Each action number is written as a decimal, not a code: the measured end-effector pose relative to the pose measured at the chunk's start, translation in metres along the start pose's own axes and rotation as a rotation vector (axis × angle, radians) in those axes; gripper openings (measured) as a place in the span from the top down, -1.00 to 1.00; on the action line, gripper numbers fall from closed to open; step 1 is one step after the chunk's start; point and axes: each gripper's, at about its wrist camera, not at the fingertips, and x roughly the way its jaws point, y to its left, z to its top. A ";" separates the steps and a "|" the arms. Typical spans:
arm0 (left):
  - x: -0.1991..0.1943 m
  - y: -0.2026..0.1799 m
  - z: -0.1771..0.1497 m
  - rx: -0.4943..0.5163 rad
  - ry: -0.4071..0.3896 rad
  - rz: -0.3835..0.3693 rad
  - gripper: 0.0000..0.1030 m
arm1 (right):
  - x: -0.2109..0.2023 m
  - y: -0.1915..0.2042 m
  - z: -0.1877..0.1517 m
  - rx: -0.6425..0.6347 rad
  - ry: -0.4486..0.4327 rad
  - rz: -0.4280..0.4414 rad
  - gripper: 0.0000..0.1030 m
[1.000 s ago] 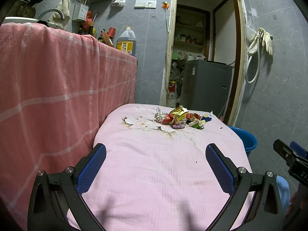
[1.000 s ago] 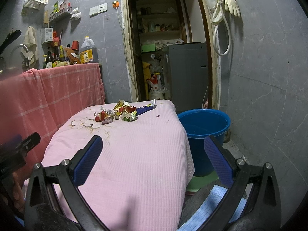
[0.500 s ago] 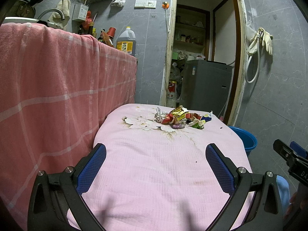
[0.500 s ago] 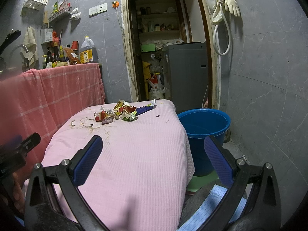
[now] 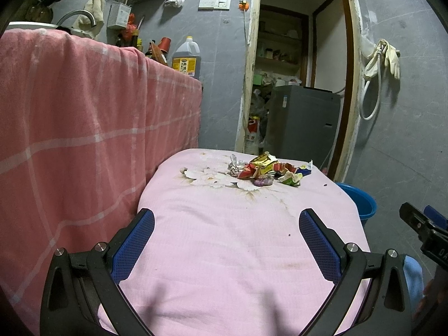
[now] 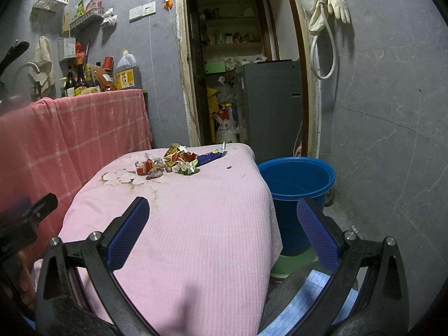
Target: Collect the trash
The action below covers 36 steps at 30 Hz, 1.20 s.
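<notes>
A pile of crumpled wrappers (image 5: 266, 169) lies at the far end of the table with the pink cloth (image 5: 224, 238); it also shows in the right wrist view (image 6: 173, 163). A blue wrapper (image 6: 211, 156) lies at its right side. A blue bucket (image 6: 296, 184) stands on the floor right of the table, its rim also visible in the left wrist view (image 5: 358, 201). My left gripper (image 5: 226, 240) is open and empty above the near half of the table. My right gripper (image 6: 224, 229) is open and empty over the table's near right corner.
A counter draped in a red checked cloth (image 5: 84, 128) runs along the left, with bottles and an oil jug (image 5: 186, 58) on top. A doorway with a grey appliance (image 6: 268, 103) lies behind the table. A green stool (image 6: 291, 266) sits under the bucket.
</notes>
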 end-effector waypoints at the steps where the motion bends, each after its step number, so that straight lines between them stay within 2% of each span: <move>1: 0.000 0.001 0.000 -0.001 0.002 0.003 -0.97 | 0.001 0.001 0.000 0.002 0.000 0.001 -1.00; 25: 0.032 0.004 0.033 -0.013 0.008 0.029 -0.97 | 0.032 0.009 0.029 -0.029 -0.023 -0.006 -1.00; 36: 0.069 0.013 0.055 -0.003 0.022 0.037 -0.97 | 0.071 0.001 0.042 -0.017 -0.013 0.054 -1.00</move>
